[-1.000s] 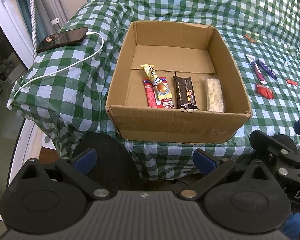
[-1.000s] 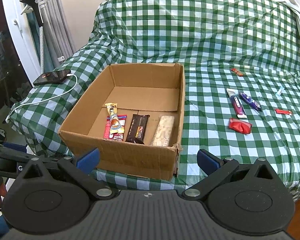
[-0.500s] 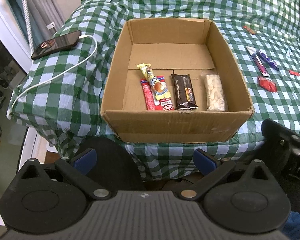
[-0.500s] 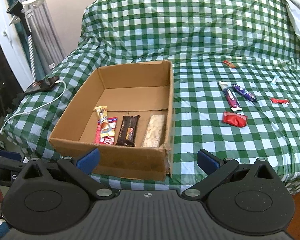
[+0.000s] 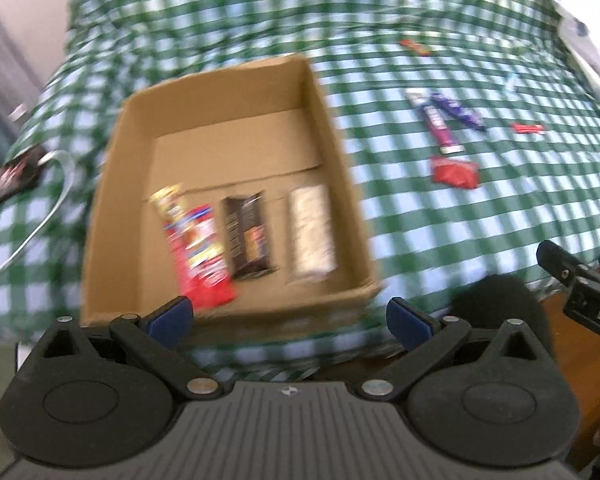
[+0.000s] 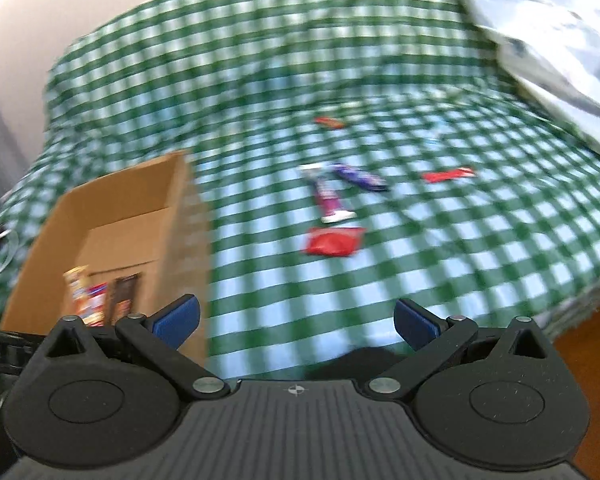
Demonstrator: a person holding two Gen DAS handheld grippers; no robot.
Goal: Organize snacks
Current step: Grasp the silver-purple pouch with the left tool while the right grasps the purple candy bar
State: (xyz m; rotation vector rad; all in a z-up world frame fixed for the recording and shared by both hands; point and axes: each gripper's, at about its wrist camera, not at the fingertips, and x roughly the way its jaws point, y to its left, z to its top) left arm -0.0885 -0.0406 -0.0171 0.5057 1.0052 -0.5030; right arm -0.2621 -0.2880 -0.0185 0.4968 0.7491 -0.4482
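An open cardboard box point(image 5: 332, 128) sits on a green checked cloth; it also shows at the left of the right wrist view point(image 6: 180, 200). Inside lie a red and yellow snack pair point(image 5: 198, 248), a dark chocolate bar point(image 5: 246, 236) and a pale bar point(image 5: 310, 236). Loose snacks lie on the cloth to the right: a red packet point(image 6: 334, 241), a purple bar point(image 6: 328, 200), a blue bar point(image 6: 360, 177), a small red wrapper point(image 6: 448, 175) and an orange one point(image 6: 329, 122). My left gripper point(image 5: 288, 320) is open and empty before the box. My right gripper point(image 6: 296, 322) is open and empty, facing the loose snacks.
A phone point(image 5: 12, 176) with a white cable point(image 5: 40, 224) lies on the cloth left of the box. A pale sheet point(image 6: 540, 40) lies at the far right. The cloth's front edge drops off near both grippers. Both views are motion-blurred.
Both grippers have swung to the right and moved closer to the cloth. The loose snacks now sit centred in the right wrist view. Both stay open and empty.
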